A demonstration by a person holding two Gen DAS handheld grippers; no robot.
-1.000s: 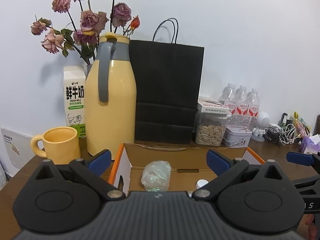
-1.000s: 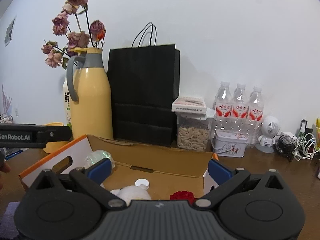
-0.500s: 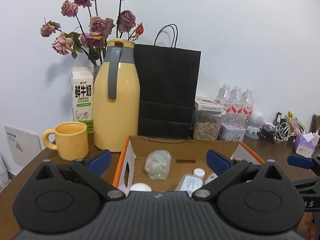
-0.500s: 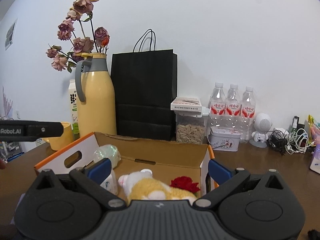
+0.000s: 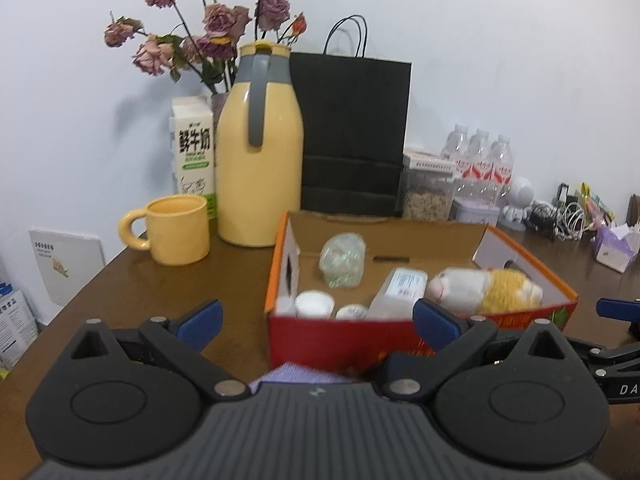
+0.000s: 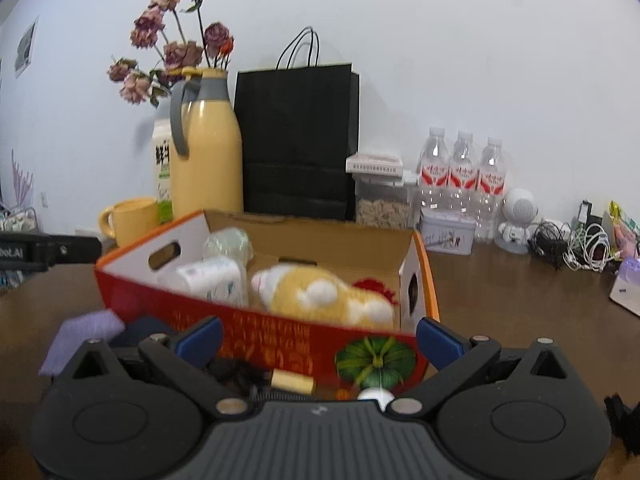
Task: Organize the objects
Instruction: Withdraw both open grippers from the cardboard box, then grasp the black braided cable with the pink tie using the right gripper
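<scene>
Box (image 5: pixel 420 332): sitting open-topped on the brown surface (image 5: pixel 168 292), in front of the black paper bag (image 5: pixel 354 136); it is serving as the collecting container, so loose things are being gathered inside it.
Box contents: a yellow-and-white plush toy (image 6: pixel 324 296) is lying on its side along the near wall, a flat white packet (image 5: pixel 396 290) is leaning beside it, a crumpled clear bag (image 5: pixel 342 260) is resting at the back, and two small white-capped jars (image 5: pixel 314 304) are standing in the near-left corner. A red item (image 6: pixel 376 286) is showing behind the plush toy.
Things outside the box: a purple cloth (image 6: pixel 82 338), a dark bundle, a small wooden-coloured cylinder (image 6: pixel 292 382) and a white round object (image 6: pixel 374 396) are lying just in front of the near wall, judged to be waiting for sorting.
Left gripper (image 5: pixel 316 318): hovering low in front of the box; its fingers are standing wide apart and holding nothing.
Right gripper (image 6: pixel 318 334): hovering over the loose things by the near wall; its fingers are also spread and empty.
Background items: the yellow jug (image 5: pixel 260 152), mug (image 5: pixel 176 228) and milk carton (image 5: pixel 194 148) are standing upright against the wall, apart from the box.
Next move, judged: one gripper is probably lining up on a loose thing at the box front.
</scene>
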